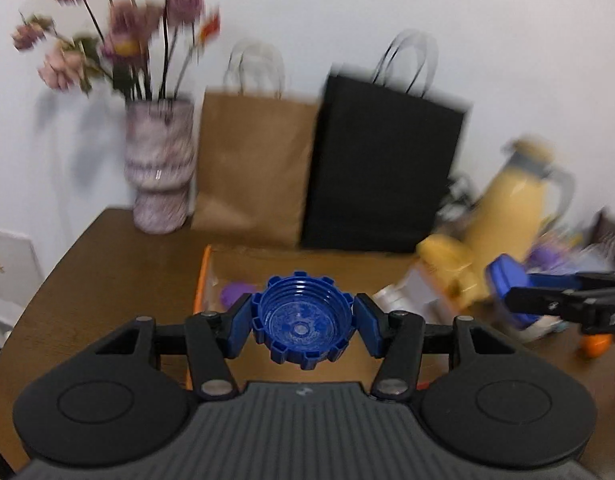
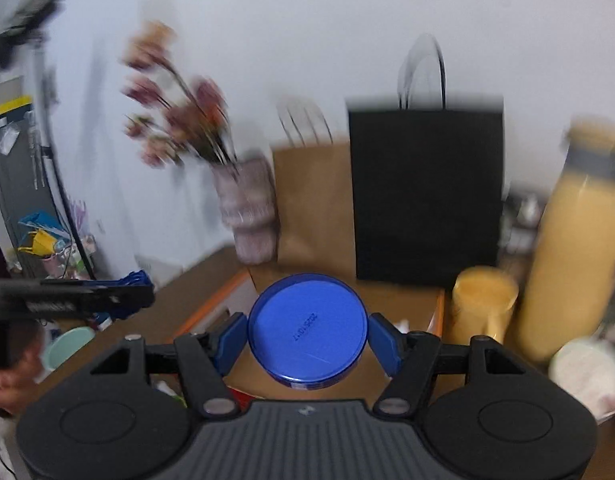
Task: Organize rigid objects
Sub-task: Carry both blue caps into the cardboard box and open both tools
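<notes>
My left gripper (image 1: 303, 320) is shut on a blue ridged bottle cap (image 1: 302, 322), its hollow side facing the camera, held above an orange-edged cardboard box (image 1: 201, 280). My right gripper (image 2: 307, 338) is shut on a round blue tin (image 2: 307, 326) with a flat lid, held over the same box (image 2: 215, 304). The right gripper with its tin (image 1: 507, 276) shows at the right of the left wrist view. In the right wrist view the left gripper's blue fingers (image 2: 135, 280) reach in from the left.
At the back of the brown table (image 1: 107, 264) stand a flower vase (image 1: 159, 168), a brown paper bag (image 1: 251, 168) and a black paper bag (image 1: 383, 172). A yellow jug (image 2: 567, 248), a yellow cup (image 2: 483, 296), a white bowl (image 2: 587, 376) and a pale green cup (image 2: 67, 348) crowd the sides.
</notes>
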`<state>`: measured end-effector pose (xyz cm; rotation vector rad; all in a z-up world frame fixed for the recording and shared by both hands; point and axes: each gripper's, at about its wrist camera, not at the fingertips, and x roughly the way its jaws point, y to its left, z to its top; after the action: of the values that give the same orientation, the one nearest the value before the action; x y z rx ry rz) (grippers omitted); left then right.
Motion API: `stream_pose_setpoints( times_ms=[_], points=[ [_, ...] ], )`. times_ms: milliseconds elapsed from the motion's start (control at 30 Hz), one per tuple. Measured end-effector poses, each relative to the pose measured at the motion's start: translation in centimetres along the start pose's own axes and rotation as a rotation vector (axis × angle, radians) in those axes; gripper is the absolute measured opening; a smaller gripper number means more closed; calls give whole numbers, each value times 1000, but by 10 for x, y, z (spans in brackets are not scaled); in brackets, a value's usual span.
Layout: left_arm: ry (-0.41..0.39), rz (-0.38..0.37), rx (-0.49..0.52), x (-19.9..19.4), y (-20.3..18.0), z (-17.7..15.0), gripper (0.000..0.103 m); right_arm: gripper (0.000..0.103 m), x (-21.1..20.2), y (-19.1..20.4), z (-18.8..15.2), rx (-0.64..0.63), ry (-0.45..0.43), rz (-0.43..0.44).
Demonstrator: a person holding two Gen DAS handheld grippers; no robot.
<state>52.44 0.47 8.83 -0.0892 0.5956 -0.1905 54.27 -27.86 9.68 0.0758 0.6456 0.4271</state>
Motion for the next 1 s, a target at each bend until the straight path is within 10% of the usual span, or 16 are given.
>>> stream_pose_setpoints(
  times_ms=[167,500,800,1000],
  points=[
    [136,118,9,83,11,-15,55,66,96,-34,-9,65,216,-111],
    [222,161,40,110,19,-40,63,66,140,-12,-34,-111,317,-232],
    [139,131,50,37,23,-19,87,67,76,-10,-24,-47,239,-211],
    [-63,176,-8,-45,28,-7,103,92,-14,16,-10,-77,34,-246]
  ],
)
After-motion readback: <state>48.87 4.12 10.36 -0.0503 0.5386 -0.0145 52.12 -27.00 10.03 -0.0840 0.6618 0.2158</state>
